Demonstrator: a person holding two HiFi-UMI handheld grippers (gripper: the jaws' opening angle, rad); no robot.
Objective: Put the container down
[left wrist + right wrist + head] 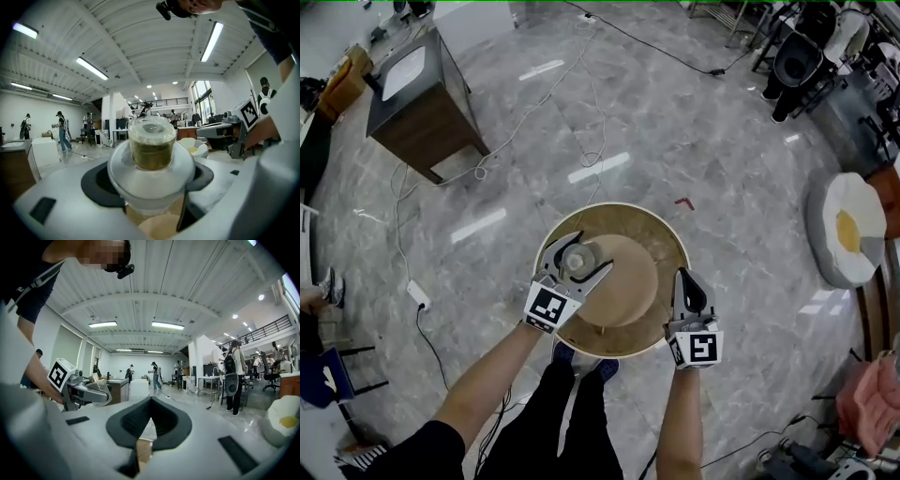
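Plastic, thin and clear, is what my left gripper (593,251) is pinching: a small lidded container (152,149) with something brownish packed inside. The jaws close on it from either side, just below its wide pale rim. I judge it light and fairly stiff, but smooth enough to slide in the pads and thin enough to buckle or pop its lid if I squeeze harder. The grip I have looks like the right one, across the body where the flange gives the pads a ledge, not on the narrow part.

Its long axis runs roughly up and down. In the left gripper view the narrow end is up and the wide rim below. From the head view I look almost straight onto a round end. I cannot tell whether that end is the lid or the base.

My right gripper (686,277) is off to the side, jaws pressed together on nothing, well apart from the container.

Below both grippers is the round wooden table (637,246). The container hangs over its left half and, I judge, has not yet touched down. Setting it flat on its end should keep it stable.

Farther off on the grey floor are a dark cabinet (420,105) and an egg-shaped cushion (849,231).
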